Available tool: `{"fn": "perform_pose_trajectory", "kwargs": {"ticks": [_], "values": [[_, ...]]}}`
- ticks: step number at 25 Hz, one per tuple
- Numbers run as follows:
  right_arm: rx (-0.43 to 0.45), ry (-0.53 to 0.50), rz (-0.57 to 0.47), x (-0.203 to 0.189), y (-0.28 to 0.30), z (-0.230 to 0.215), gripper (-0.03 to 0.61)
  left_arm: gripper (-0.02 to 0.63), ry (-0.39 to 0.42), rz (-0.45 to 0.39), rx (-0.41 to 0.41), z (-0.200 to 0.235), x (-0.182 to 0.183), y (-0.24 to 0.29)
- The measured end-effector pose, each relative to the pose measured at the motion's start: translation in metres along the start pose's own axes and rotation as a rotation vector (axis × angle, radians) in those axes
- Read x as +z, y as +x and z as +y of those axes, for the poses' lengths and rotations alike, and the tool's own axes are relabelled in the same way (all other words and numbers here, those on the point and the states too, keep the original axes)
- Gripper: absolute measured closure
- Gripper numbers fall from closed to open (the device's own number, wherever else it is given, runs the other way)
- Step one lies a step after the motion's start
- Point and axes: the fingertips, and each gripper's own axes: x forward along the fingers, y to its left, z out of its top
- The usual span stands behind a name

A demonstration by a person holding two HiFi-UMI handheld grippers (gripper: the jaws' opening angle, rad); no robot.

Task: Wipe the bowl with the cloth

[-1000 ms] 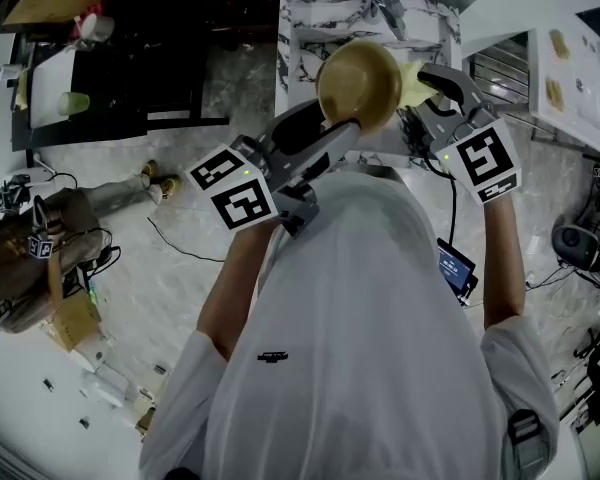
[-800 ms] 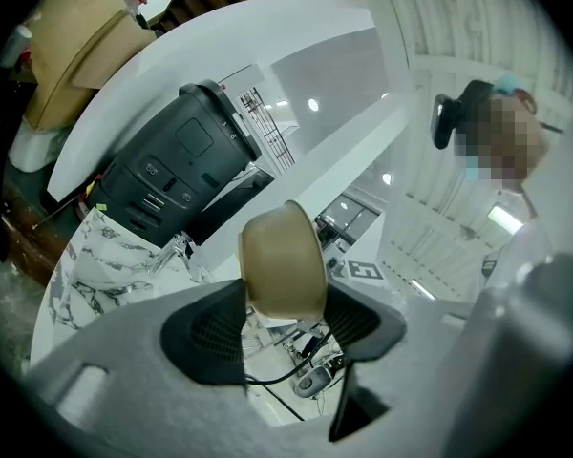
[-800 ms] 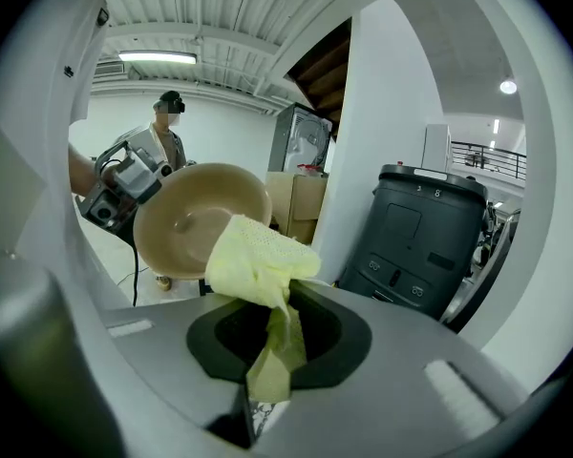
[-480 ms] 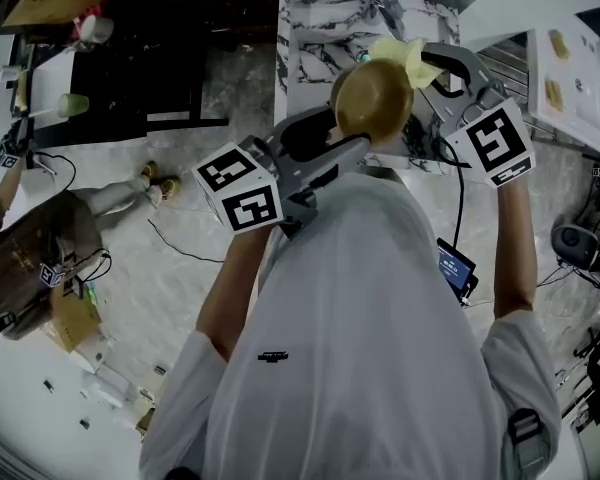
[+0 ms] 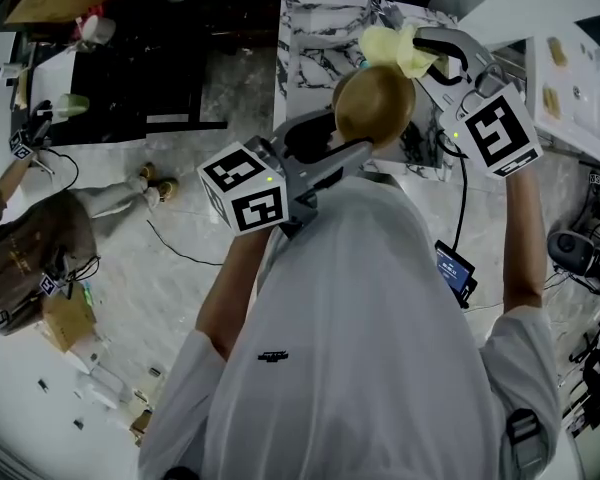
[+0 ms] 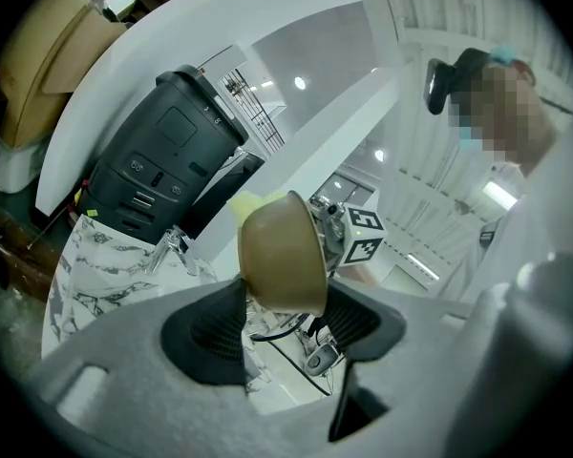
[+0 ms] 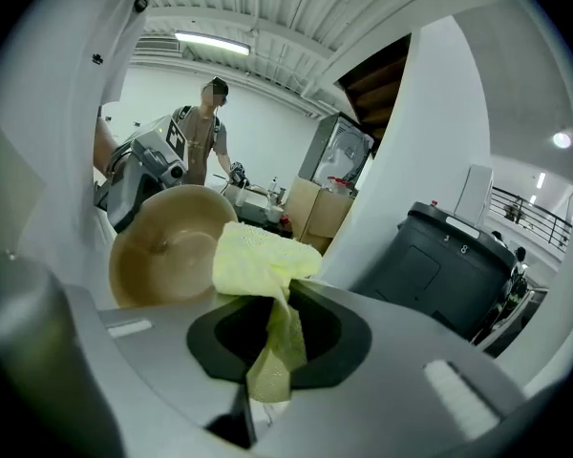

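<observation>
Bowl (image 5: 374, 105), tan, held up over a marble table (image 5: 315, 28), its edge clamped in the left gripper (image 6: 285, 303). The right gripper (image 7: 279, 337) pinches the yellow cloth (image 5: 390, 48). Over 1 second the cloth has moved from beside the bowl to its far rim, so wiping seems under way.

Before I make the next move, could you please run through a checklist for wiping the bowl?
1. Left gripper shut on the tan round bowl: ok.
2. Right gripper shut on the yellow textured cloth: ok.
3. Bowl's opening turned toward the cloth: ok.
4. Cloth pressed against the bowl's inside: cannot tell; it overlaps the rim.
5. Cloth sticking out past the jaws for wiping: ok.
</observation>
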Motion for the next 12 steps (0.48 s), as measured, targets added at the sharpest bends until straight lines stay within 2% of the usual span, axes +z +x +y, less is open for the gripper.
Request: {"fn": "perform_pose_trajectory", "kwargs": {"ticks": [3, 12], "values": [[0.017, -0.054, 0.012, 0.004, 0.001, -0.002, 0.538, 0.359, 0.002, -0.004, -0.004, -0.001, 0.001, 0.002], [0.164, -0.205, 0.025, 0.020, 0.009, 0.010, 0.538, 0.359, 0.025, 0.051, 0.003, -0.003, -0.007, 0.008]]}}
